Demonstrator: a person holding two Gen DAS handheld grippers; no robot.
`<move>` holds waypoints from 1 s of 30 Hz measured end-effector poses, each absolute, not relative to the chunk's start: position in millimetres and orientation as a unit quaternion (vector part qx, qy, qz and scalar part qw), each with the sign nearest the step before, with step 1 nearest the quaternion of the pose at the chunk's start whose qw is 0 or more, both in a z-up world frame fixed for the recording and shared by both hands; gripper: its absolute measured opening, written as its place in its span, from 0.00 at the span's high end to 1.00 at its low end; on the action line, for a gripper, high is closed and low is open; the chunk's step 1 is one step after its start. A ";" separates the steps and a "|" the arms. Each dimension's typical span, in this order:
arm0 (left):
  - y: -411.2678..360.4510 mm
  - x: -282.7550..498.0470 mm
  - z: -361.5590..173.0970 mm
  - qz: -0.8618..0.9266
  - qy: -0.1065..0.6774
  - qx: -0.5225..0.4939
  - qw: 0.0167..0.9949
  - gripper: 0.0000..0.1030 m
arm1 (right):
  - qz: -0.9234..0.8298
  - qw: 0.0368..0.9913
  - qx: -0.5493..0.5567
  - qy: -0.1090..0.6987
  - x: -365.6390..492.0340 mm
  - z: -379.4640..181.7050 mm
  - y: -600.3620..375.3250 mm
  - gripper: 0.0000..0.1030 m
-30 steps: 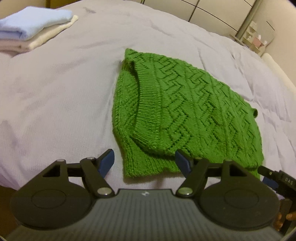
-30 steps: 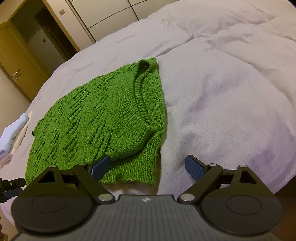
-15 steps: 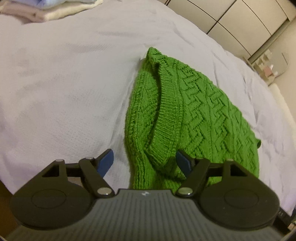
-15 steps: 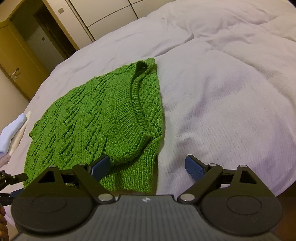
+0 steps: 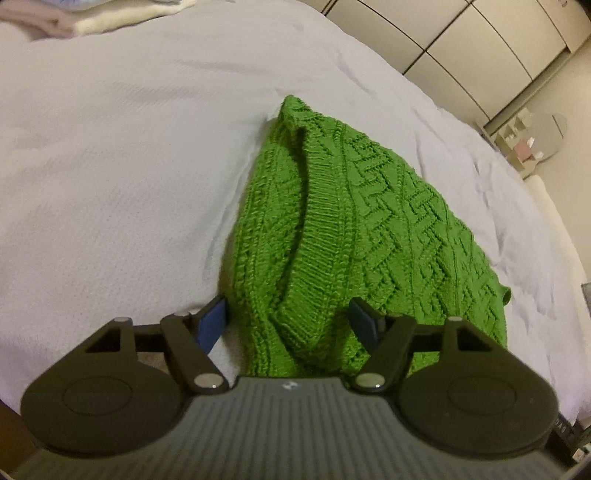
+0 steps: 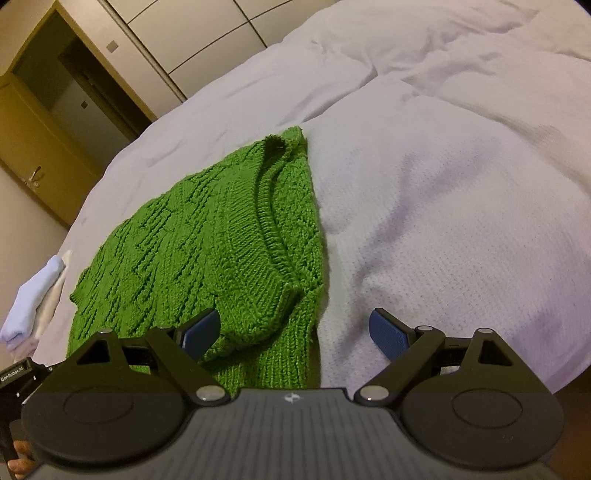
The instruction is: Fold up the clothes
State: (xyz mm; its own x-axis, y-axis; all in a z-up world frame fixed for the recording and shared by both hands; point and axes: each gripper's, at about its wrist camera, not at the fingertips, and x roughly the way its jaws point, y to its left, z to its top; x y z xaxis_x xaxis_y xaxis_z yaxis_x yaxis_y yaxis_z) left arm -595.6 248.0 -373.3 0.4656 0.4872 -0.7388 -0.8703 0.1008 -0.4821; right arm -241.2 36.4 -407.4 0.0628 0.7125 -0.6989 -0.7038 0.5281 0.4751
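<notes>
Left wrist view: one green knit sweater (image 5: 351, 229) lying on the pale bedspread (image 5: 110, 166), zigzag cable pattern on top, ribbed neckline running down toward the camera. Near end of it bunched up right between the two blue pads of the left gripper (image 5: 290, 321). Jaws about halfway apart and closing, the left pad (image 5: 211, 322) just beside the sweater's left edge, the right pad (image 5: 364, 320) over the knit; pressing or not, can't really tell, looks loose. Far left corner: one small stack of folded clothes (image 5: 85, 16), blurry, pale pink and cream. Far right: cream wardrobe doors (image 5: 461, 48) and one little shelf unit (image 5: 524, 144) by the wall.

Right wrist view: same single sweater (image 6: 207, 251), spread out left of centre on the bed, ribbed collar curving toward the near edge, ribbed hem at the near side. Right gripper (image 6: 295, 330) spread wide, nothing pinched. Left pad (image 6: 201, 330) sitting over the sweater's near corner, right pad (image 6: 389, 334) over bare bedspread (image 6: 461, 203), well clear of the knit. Far left edge: the folded stack (image 6: 33, 295) again, light blue on top. Behind it one yellowish door (image 6: 33, 147) with a handle, plus wardrobe panels (image 6: 192, 33). Bottom left corner: a bit of the other gripper's black body (image 6: 18, 373) and some fingertips (image 6: 20, 456) of the person's hand.
</notes>
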 end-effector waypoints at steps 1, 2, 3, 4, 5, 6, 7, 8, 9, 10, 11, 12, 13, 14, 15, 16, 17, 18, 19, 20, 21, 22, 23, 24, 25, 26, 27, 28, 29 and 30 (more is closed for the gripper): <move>247.0 -597.5 -374.1 0.475 0.197 -0.476 0.714 0.35 | 0.486 0.729 0.003 0.482 -241.8 -407.2 36.7 0.13; 246.8 -599.3 -374.8 0.474 0.191 -0.479 0.714 0.35 | 0.486 0.729 0.001 0.482 -242.7 -407.0 36.8 0.13; 246.4 -600.9 -374.9 0.474 0.187 -0.482 0.713 0.35 | 0.486 0.729 0.000 0.482 -242.8 -407.2 37.1 0.13; 245.7 -602.3 -374.8 0.473 0.184 -0.483 0.713 0.35 | 0.486 0.729 -0.001 0.482 -242.9 -407.2 37.4 0.13; 245.9 -602.5 -375.1 0.473 0.183 -0.485 0.713 0.35 | 0.486 0.729 0.000 0.482 -242.7 -407.2 37.3 0.13; 246.1 -602.7 -375.3 0.473 0.181 -0.486 0.712 0.36 | 0.486 0.729 0.001 0.482 -242.4 -407.2 37.2 0.13; 245.6 -601.5 -374.7 0.474 0.182 -0.483 0.713 0.37 | 0.486 0.729 0.002 0.482 -242.1 -407.5 36.6 0.13; 245.2 -600.3 -374.1 0.474 0.183 -0.481 0.714 0.40 | 0.485 0.729 0.003 0.482 -241.6 -408.0 36.3 0.13; 244.8 -599.2 -373.5 0.475 0.184 -0.478 0.715 0.48 | 0.485 0.729 0.005 0.483 -241.0 -408.3 36.1 0.13; 245.0 -598.6 -373.3 0.475 0.186 -0.476 0.716 0.49 | 0.484 0.729 0.009 0.484 -240.2 -408.2 35.6 0.13; 245.2 -598.0 -373.2 0.475 0.188 -0.474 0.717 0.49 | 0.483 0.729 0.012 0.485 -239.4 -408.0 35.2 0.13; 245.4 -597.4 -373.1 0.475 0.190 -0.471 0.718 0.48 | 0.484 0.728 0.019 0.485 -238.6 -407.5 34.5 0.13; 245.7 -596.9 -373.1 0.475 0.193 -0.469 0.719 0.47 | 0.486 0.727 0.027 0.484 -237.6 -406.9 33.5 0.13; 246.8 -598.2 -375.1 0.475 0.194 -0.473 0.716 0.46 | 0.489 0.725 0.037 0.483 -236.4 -406.6 32.7 0.13; 247.9 -599.6 -376.9 0.475 0.196 -0.478 0.713 0.46 | 0.493 0.721 0.051 0.485 -234.5 -407.2 31.8 0.13; 247.7 -601.0 -375.6 0.473 0.197 -0.480 0.712 0.46 | 0.495 0.713 0.067 0.491 -232.3 -409.3 31.2 0.13; 247.6 -602.4 -374.3 0.472 0.198 -0.482 0.712 0.46 | 0.494 0.707 0.081 0.500 -230.0 -413.0 31.0 0.13; 248.0 -602.3 -372.0 0.471 0.202 -0.480 0.712 0.44 | 0.492 0.701 0.096 0.508 -227.6 -417.0 30.7 0.13; 248.4 -602.2 -369.8 0.470 0.206 -0.478 0.713 0.42 | 0.485 0.699 0.110 0.514 -224.8 -423.0 29.8 0.13; 248.8 -602.1 -367.6 0.469 0.211 -0.477 0.713 0.41 | 0.478 0.698 0.125 0.519 -222.3 -428.3 28.8 0.13; 249.2 -602.0 -365.3 0.468 0.215 -0.475 0.714 0.41 | 0.471 0.696 0.141 0.524 -219.8 -433.4 27.7 0.12; 249.6 -602.0 -363.1 0.467 0.219 -0.473 0.714 0.41 | 0.466 0.692 0.163 0.527 -217.6 -437.3 25.8 0.12; 249.7 -602.0 -361.0 0.468 0.221 -0.470 0.715 0.41 | 0.465 0.686 0.181 0.529 -216.0 -439.1 25.2 0.12; 249.9 -602.0 -359.4 0.467 0.222 -0.467 0.717 0.41 | 0.471 0.677 0.195 0.530 -215.4 -439.8 25.9 0.13; 250.2 -602.1 -358.0 0.465 0.222 -0.465 0.720 0.40 | 0.478 0.670 0.201 0.531 -215.7 -439.5 27.9 0.16; 250.4 -601.3 -357.9 0.461 0.225 -0.463 0.723 0.40 | 0.484 0.667 0.200 0.529 -216.9 -439.1 29.8 0.20; 250.7 -600.4 -358.0 0.456 0.227 -0.461 0.726 0.38 | 0.489 0.664 0.198 0.530 -218.6 -440.3 31.0 0.23; 251.5 -598.4 -361.9 0.453 0.234 -0.463 0.725 0.38 | 0.493 0.661 0.195 0.531 -220.4 -441.5 32.2 0.25; 252.3 -596.4 -365.8 0.450 0.241 -0.464 0.724 0.38 | 0.498 0.657 0.192 0.532 -222.1 -442.8 33.4 0.28; 252.0 -595.4 -369.9 0.450 0.246 -0.466 0.721 0.38 | 0.501 0.654 0.190 0.533 -223.6 -444.5 34.6 0.30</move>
